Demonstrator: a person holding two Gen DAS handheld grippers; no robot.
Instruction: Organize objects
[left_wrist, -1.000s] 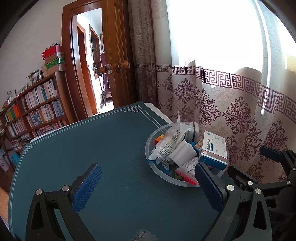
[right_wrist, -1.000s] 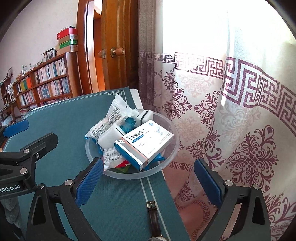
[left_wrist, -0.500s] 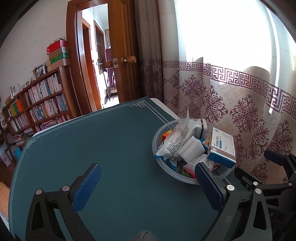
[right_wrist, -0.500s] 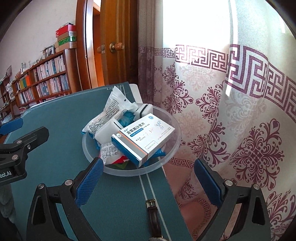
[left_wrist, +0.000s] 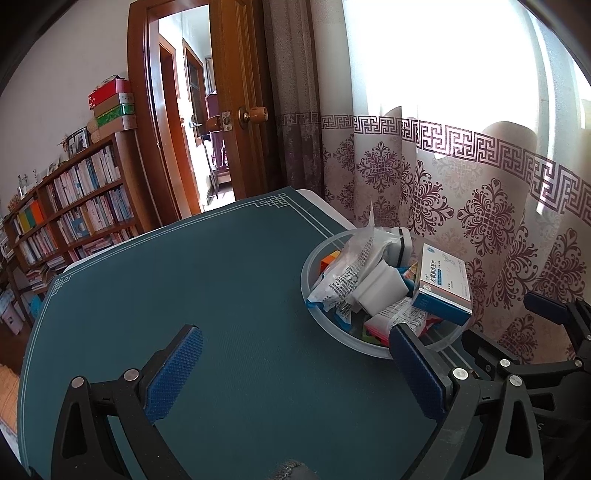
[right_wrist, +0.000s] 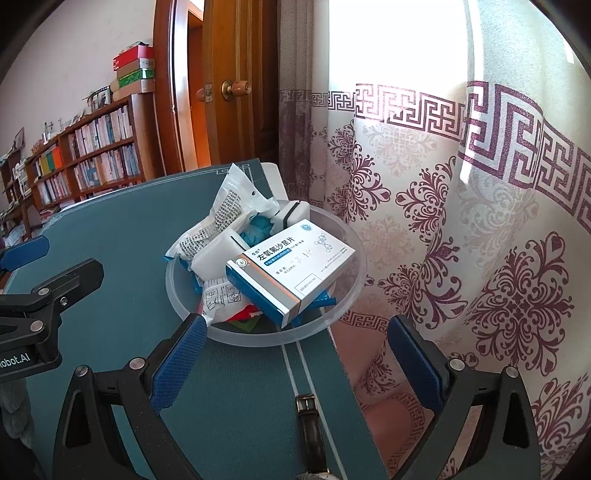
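A clear plastic bowl (right_wrist: 347, 291) sits at the right edge of the teal table mat (left_wrist: 221, 288), piled with packets. A blue-and-white medicine box (right_wrist: 291, 275) lies on top, beside a printed white pouch (right_wrist: 229, 206) and a small white box (left_wrist: 376, 288). The bowl's rim also shows in the left wrist view (left_wrist: 308, 295). My right gripper (right_wrist: 295, 343) is open and empty, just before the bowl. My left gripper (left_wrist: 295, 350) is open and empty over the mat, left of the bowl. A brown watch strap (right_wrist: 310, 424) lies on the mat under my right gripper.
A patterned curtain (right_wrist: 461, 221) hangs close along the table's right edge. A bookshelf (left_wrist: 74, 214) and an open wooden door (left_wrist: 236, 110) stand behind the table. The left gripper's body (right_wrist: 40, 295) shows at the left of the right wrist view.
Both grippers have drifted slightly toward the bowl, which now looks a little larger and closer. Both stay open and nothing was taken hold of.
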